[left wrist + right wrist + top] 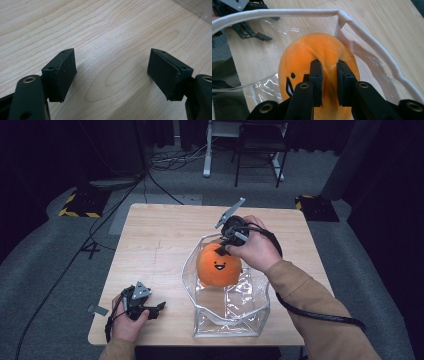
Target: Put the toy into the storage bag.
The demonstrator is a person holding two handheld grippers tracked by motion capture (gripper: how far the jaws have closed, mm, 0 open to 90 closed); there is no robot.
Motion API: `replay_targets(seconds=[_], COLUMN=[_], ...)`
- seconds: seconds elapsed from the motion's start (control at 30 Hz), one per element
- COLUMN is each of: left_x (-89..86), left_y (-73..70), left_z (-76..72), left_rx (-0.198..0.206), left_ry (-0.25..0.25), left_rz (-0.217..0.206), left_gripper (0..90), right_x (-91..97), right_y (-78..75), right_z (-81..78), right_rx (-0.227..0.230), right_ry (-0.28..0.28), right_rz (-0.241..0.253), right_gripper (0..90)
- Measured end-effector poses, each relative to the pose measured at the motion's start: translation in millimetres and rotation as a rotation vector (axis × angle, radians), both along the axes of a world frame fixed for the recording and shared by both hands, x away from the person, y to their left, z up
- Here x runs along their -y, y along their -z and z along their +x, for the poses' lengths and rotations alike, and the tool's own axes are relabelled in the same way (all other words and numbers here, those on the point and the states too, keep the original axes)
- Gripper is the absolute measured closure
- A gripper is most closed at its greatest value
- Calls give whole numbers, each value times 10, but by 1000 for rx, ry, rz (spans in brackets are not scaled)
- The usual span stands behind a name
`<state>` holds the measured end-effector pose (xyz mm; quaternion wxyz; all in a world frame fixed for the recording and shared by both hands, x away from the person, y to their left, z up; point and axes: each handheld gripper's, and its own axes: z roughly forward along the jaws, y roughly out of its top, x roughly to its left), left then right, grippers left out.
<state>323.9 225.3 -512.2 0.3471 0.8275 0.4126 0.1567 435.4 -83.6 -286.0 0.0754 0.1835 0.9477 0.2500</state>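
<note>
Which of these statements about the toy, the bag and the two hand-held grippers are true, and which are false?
1. The right hand-held gripper pinches the orange toy. True.
2. The toy lies on the bare table. False: it is at the opening of the clear bag.
3. The left hand-held gripper is open. True.
4. The left hand-held gripper holds the bag's rim. False: nothing is between its pads.
5. The toy has a face. True.

Right gripper (pixel 223 247) fingers pinched near together, pointing down; left gripper (pixel 156 309) fingers spread, resting low.
</note>
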Motion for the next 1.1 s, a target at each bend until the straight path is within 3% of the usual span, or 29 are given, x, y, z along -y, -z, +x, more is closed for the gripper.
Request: replay_targets(seconds=[0.53, 1.1], left_x=[1, 1], left_y=[1, 1], left_z=[-1, -1], left_rx=[-1, -1], left_ry=[0, 0], left_rz=[-1, -2], left_gripper=[235, 235], right_x=[-125, -140], right_y=[369, 593], right_z=[94, 150], right_rx=[-63, -100], right_ry=[1, 10], right_rz=[-82, -124], right_gripper=[771, 756])
